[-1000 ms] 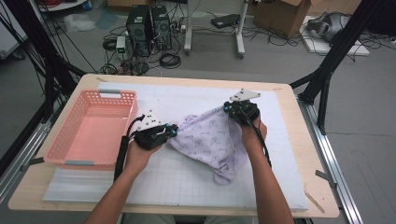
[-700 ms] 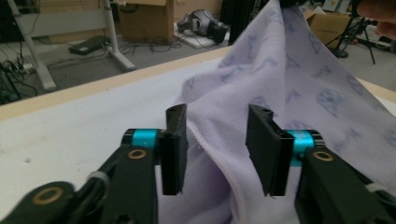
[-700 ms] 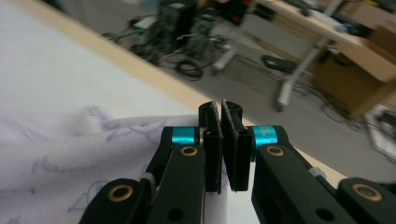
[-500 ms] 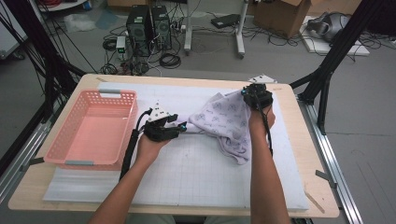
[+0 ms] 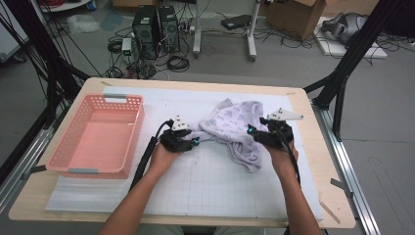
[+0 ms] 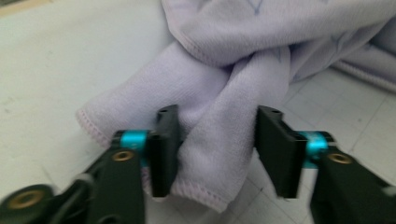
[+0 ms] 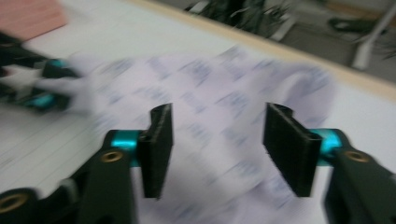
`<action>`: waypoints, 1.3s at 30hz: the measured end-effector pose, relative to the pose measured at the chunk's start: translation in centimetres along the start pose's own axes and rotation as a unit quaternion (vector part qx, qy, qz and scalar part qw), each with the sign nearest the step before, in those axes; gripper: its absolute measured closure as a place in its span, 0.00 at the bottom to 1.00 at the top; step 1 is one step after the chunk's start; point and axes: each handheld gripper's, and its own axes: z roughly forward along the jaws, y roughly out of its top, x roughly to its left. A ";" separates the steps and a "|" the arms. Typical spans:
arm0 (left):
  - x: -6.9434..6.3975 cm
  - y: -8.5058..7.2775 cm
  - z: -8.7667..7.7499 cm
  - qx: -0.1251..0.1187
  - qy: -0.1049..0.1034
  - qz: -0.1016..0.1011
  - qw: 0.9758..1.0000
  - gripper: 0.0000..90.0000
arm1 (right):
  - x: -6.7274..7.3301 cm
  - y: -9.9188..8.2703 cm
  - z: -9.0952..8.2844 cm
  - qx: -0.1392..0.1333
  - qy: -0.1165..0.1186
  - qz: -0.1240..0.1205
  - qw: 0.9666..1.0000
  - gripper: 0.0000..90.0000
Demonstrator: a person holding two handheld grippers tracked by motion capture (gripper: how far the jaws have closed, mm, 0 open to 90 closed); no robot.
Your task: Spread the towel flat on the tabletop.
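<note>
A lavender printed cloth (image 5: pixel 230 122) lies bunched on the white gridded mat (image 5: pixel 205 181), right of centre. My left gripper (image 5: pixel 195 142) sits at the cloth's left end. In the left gripper view the cloth (image 6: pixel 224 70) sends a twisted fold between the jaws of that gripper (image 6: pixel 218 116). Those jaws have just been closing, and a gap still shows at the right pad. My right gripper (image 5: pixel 251 131) is at the cloth's right side. Its jaws have just been opening and now stand wide over the blurred cloth (image 7: pixel 210 84) in the right gripper view (image 7: pixel 219 112).
A pink plastic basket (image 5: pixel 68 147) stands on the mat's left side, a hand's width from the left gripper. The wooden table edge (image 5: pixel 313 161) runs just right of the right hand. Bare mat stretches in front of both hands.
The right gripper has let go of the cloth and come back toward the person. The cloth, held up and stretched before, has slumped onto the mat. The left gripper has shifted right onto its end.
</note>
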 end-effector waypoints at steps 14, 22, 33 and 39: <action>-2.6 -1.2 -5.0 0.009 -0.057 0.002 0.998 0.92 | 4.0 -5.4 0.5 0.086 0.045 -0.069 0.993 0.91; -4.5 -2.6 -7.4 0.002 -0.115 -0.011 0.993 0.92 | 1.4 -0.9 -0.6 0.032 0.024 -0.049 0.998 0.91; -3.8 -2.6 -6.8 -0.025 -0.073 -0.018 0.997 0.66 | 0.2 3.3 6.5 0.047 -0.007 -0.029 0.998 0.91; -4.2 -1.0 -6.6 -0.052 -0.069 0.005 0.996 0.46 | 0.0 2.5 7.2 0.053 -0.007 0.000 0.999 0.83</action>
